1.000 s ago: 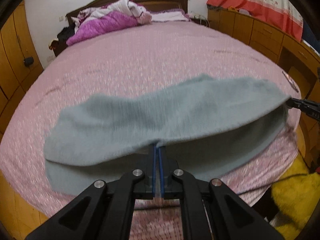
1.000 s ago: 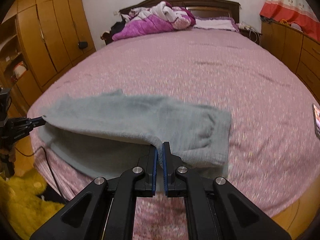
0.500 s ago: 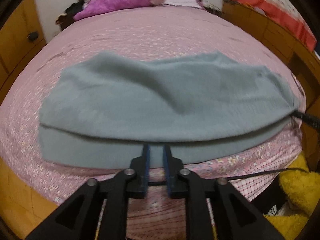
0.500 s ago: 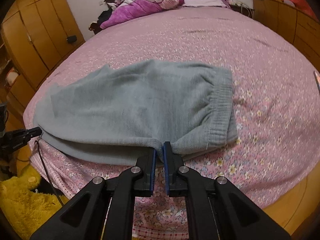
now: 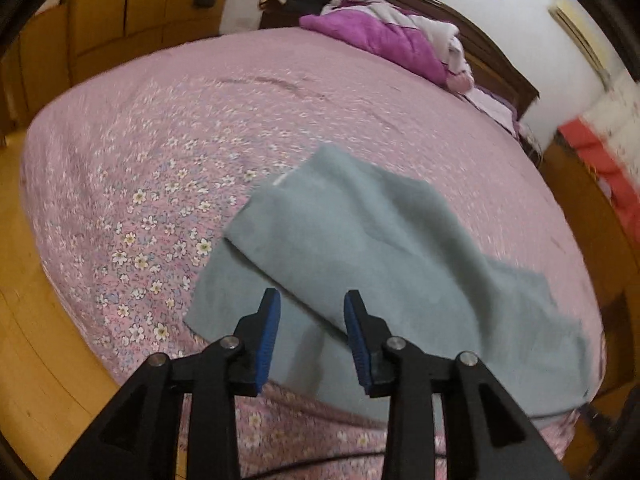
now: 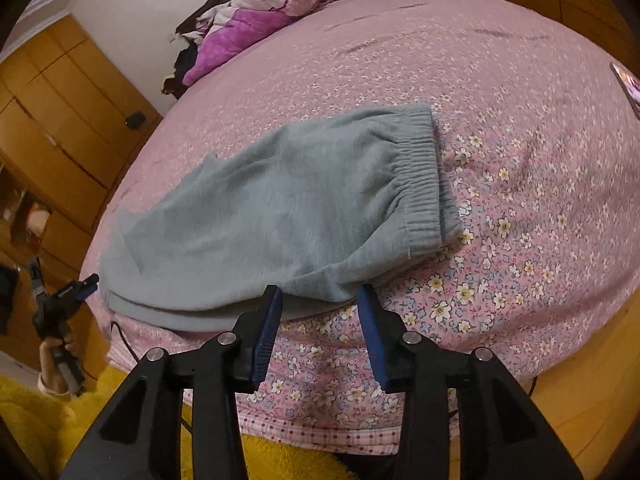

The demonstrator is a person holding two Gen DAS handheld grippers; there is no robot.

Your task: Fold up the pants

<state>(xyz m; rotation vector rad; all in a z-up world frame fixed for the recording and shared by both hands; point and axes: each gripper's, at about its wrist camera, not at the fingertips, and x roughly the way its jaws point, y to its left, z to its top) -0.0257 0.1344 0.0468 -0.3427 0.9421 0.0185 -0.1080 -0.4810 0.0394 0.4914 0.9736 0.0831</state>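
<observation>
Grey-green fleece pants (image 6: 304,208) lie folded lengthwise, one leg on the other, near the front edge of the pink flowered bed (image 6: 520,160). The elastic waistband (image 6: 420,172) is at the right end. In the left wrist view the leg ends of the pants (image 5: 380,248) lie on the bed (image 5: 160,160). My left gripper (image 5: 312,304) is open and empty, just above the lower leg's hem; it also shows in the right wrist view (image 6: 80,288). My right gripper (image 6: 320,296) is open and empty at the pants' near edge by the waist.
Purple and white bedding (image 5: 400,36) is piled at the dark headboard. Wooden wardrobes (image 6: 64,120) stand left, a wooden cabinet (image 5: 584,208) right. A phone (image 6: 628,84) lies on the bed's right edge. A yellow fuzzy rug (image 6: 48,420) and a black cable (image 6: 128,344) are below.
Both grippers have let go of the pants and opened wide. The top leg has settled onto the lower one. Both grippers have drawn back a little; the left has turned toward the leg ends.
</observation>
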